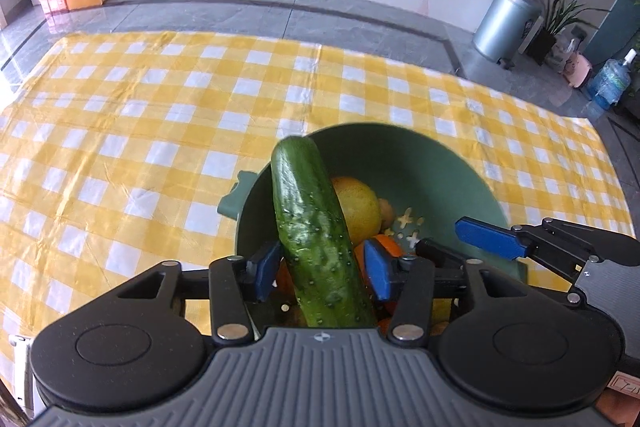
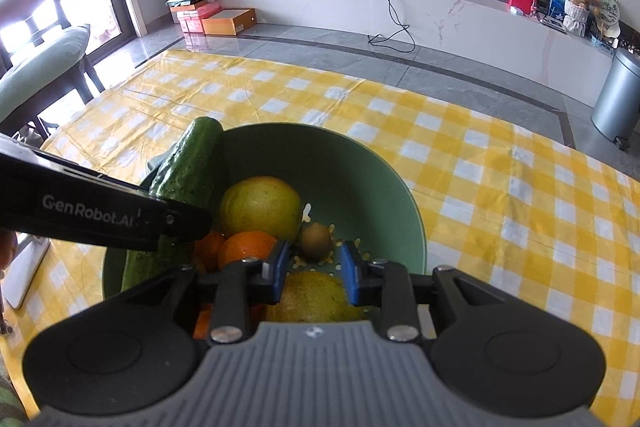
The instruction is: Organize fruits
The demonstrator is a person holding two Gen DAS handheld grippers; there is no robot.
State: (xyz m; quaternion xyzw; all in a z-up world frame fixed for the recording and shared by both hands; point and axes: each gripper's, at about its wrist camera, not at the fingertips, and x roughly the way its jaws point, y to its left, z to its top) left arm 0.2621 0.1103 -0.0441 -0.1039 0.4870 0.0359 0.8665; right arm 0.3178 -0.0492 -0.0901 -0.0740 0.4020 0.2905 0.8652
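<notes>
A green colander bowl [image 1: 420, 163] stands on the yellow checked tablecloth and also shows in the right wrist view [image 2: 360, 179]. My left gripper [image 1: 322, 269] is shut on a green cucumber [image 1: 312, 227], held over the bowl's left side; the cucumber also shows in the right wrist view [image 2: 188, 163]. The bowl holds a yellow-green citrus [image 2: 260, 209], oranges [image 2: 244, 247] and a kiwi [image 2: 316, 241]. My right gripper [image 2: 312, 277] hovers over a second yellow-green fruit [image 2: 314, 297] with its pads on either side; I cannot tell whether they touch it.
The tablecloth [image 1: 160, 115] covers the table around the bowl. A white object [image 2: 24, 271] lies at the table's left edge. A chair with a green cushion [image 2: 40, 67] stands to the left. A metal bin [image 2: 618, 95] stands on the floor beyond the table.
</notes>
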